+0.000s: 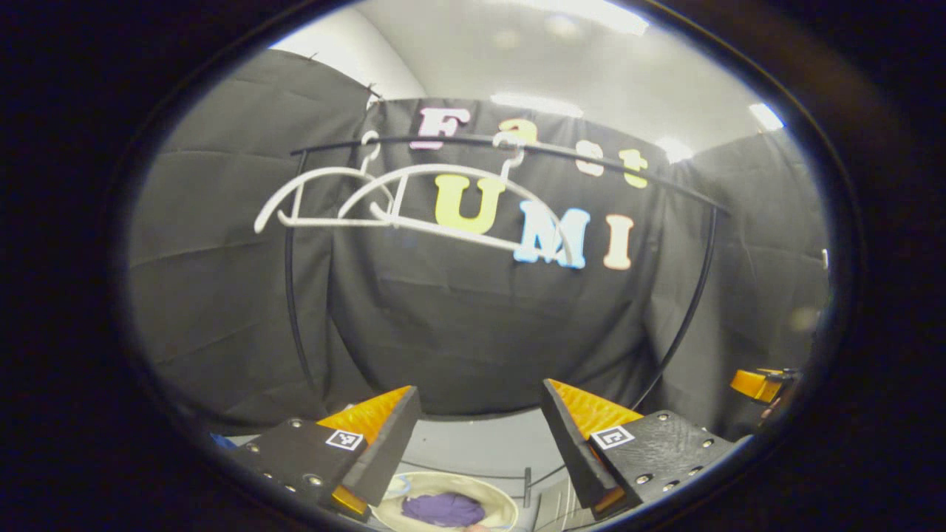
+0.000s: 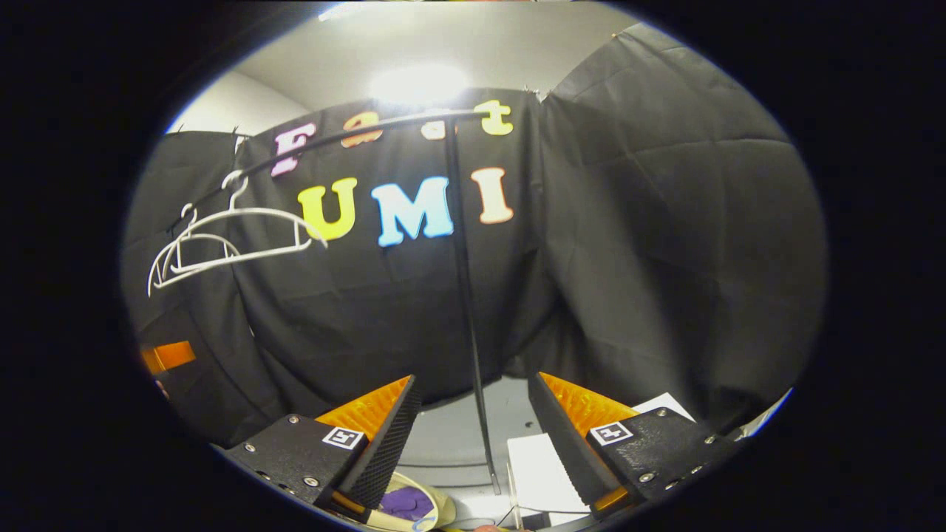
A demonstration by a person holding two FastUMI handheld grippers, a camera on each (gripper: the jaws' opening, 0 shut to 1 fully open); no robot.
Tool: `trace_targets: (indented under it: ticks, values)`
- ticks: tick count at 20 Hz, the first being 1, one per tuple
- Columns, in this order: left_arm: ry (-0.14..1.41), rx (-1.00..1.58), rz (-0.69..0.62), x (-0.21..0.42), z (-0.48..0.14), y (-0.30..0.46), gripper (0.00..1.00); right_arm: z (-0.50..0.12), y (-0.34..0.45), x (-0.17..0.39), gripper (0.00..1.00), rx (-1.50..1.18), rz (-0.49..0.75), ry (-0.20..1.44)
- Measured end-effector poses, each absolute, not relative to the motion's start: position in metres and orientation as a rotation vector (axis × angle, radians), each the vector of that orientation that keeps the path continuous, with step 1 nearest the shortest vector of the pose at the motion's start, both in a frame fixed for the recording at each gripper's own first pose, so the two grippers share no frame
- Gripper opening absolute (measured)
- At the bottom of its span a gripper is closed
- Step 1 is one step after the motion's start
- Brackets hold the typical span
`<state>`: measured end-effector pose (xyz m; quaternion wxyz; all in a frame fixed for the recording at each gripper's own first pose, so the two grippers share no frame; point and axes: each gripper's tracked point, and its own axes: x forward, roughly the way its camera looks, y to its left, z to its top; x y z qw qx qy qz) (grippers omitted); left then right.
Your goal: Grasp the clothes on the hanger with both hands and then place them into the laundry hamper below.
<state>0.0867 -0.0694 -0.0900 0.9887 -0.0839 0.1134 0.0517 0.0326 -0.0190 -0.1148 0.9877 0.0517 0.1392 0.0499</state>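
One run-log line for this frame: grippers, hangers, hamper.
left gripper: open, empty | right gripper: open, empty | white hangers: bare on rail | purple garment: in laundry hamper below

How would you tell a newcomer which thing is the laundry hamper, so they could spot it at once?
Start at the black clothes rail where two bare white hangers hang, then look straight down to the floor. The laundry hamper is the round cream basket there, the one with a purple garment lying inside.

Black cloth walls, pale floor, bright ceiling light.
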Motion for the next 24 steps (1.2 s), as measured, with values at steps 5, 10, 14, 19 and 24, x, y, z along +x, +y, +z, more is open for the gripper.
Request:
trace_targets:
  ticks: [5, 10, 14, 19, 24]
  values:
    - [0.01, -0.164, 0.098, 0.085, -0.011, -0.098, 0.99, -0.045, -0.083, 0.053, 0.95, 0.08, 0.071, 0.058]
    - [-0.152, -0.188, 0.067, 0.063, 0.063, -0.122, 0.98, -0.004, -0.128, 0.047, 0.91, 0.035, 0.022, -0.039]
    - [-0.17, -0.168, 0.074, 0.047, 0.085, -0.108, 0.96, 0.006, -0.134, 0.035, 0.95, 0.079, -0.024, -0.069]
    - [-0.134, -0.123, 0.105, 0.024, 0.071, -0.072, 0.99, 0.001, -0.136, 0.011, 0.95, 0.066, -0.061, -0.037]
    - [-0.136, -0.124, 0.088, 0.003, 0.051, -0.053, 0.99, -0.001, -0.12, -0.009, 0.95, 0.069, -0.096, -0.064]
